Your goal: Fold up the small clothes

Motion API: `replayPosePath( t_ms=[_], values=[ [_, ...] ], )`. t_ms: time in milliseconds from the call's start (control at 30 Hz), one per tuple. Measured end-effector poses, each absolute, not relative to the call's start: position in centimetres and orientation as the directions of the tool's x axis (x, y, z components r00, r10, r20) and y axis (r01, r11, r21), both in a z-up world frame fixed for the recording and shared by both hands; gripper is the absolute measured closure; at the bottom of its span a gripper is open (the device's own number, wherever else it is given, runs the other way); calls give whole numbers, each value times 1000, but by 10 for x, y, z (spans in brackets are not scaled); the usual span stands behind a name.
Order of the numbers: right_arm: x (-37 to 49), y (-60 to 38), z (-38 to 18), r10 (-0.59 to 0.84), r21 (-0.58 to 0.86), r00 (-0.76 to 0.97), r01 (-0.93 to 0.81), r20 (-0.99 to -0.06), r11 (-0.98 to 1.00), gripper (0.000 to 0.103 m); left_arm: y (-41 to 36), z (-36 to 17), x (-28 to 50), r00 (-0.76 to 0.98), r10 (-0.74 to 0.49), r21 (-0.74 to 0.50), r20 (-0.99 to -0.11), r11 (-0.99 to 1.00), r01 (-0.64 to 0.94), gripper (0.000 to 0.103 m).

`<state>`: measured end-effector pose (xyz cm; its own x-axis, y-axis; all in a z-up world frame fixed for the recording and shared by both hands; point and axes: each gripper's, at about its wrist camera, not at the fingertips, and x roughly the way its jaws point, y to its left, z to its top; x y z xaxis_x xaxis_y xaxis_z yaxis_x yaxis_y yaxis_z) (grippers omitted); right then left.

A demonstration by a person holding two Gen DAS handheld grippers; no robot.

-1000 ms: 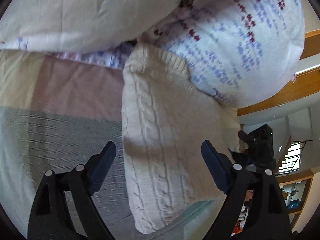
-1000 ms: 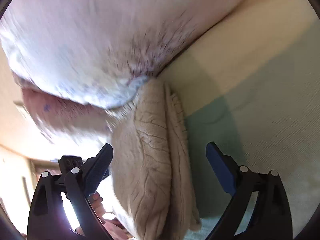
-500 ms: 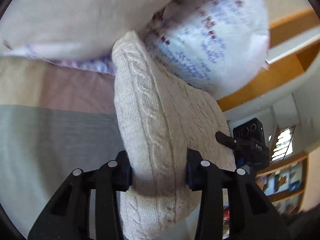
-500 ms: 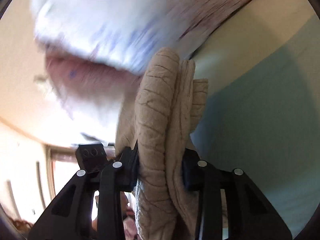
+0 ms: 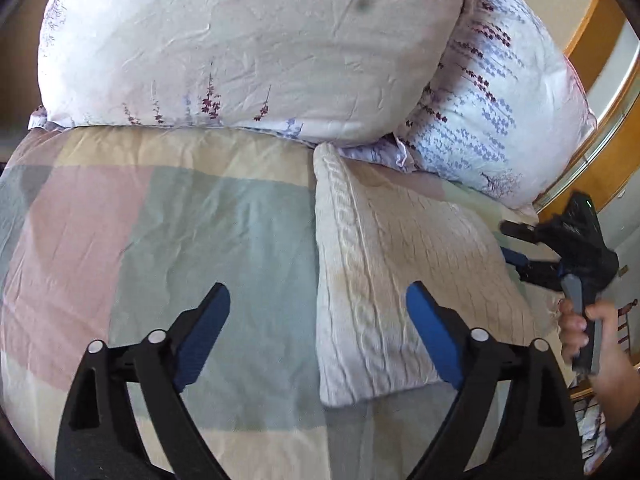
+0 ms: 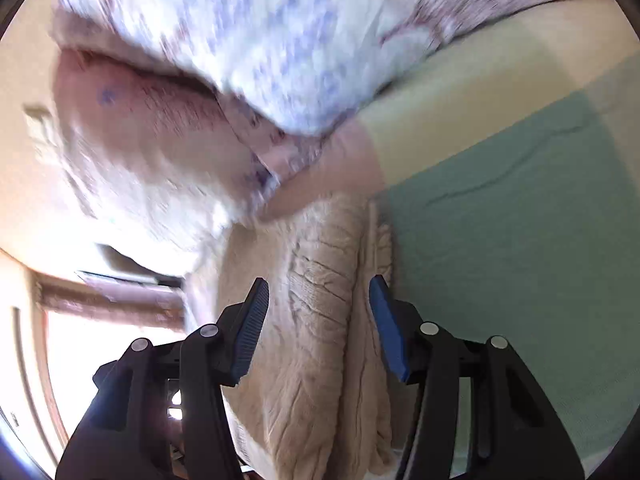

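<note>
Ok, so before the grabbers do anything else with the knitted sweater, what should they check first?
1. Left gripper let go: ok, its jaws are wide open and off the folded cable-knit sweater.
2. Right gripper let go: ok, jaws open, though the sweater's folded edge lies between them.
3. Sweater lying flat on the patchwork blanket: ok in the left wrist view.
4. Fold neat: cannot tell; the right wrist view shows stacked layers, but the picture is blurred.
5. Sweater clear of the floral pillows: not ok, its top corner touches them.
6. More clothes waiting: cannot tell, none are in view.
</note>
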<state>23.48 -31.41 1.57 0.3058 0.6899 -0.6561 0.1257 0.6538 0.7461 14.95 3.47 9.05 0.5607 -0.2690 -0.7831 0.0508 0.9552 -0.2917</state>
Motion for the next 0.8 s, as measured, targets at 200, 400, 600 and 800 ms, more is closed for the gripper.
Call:
replayPosePath(
  t_ms=[200,400,600,800],
  values=[
    [251,-303,11,542,622,356,163,-761,766,95,29,86,110,599,-162,-199,-784,980,4,2],
    [245,-285,43,468,550,406,107,-784,828,80,28,68,81,553,-111,-130,-826,991,4,2],
    [160,-260,85,570,613,487,-85,-662,785,48,38,56,62,502,-105,-108,-859,994,24,2],
    [164,-232,25,418,473,395,49,-818,880,40,21,48,64,496,-109,-102,-861,994,41,2]
  ],
)
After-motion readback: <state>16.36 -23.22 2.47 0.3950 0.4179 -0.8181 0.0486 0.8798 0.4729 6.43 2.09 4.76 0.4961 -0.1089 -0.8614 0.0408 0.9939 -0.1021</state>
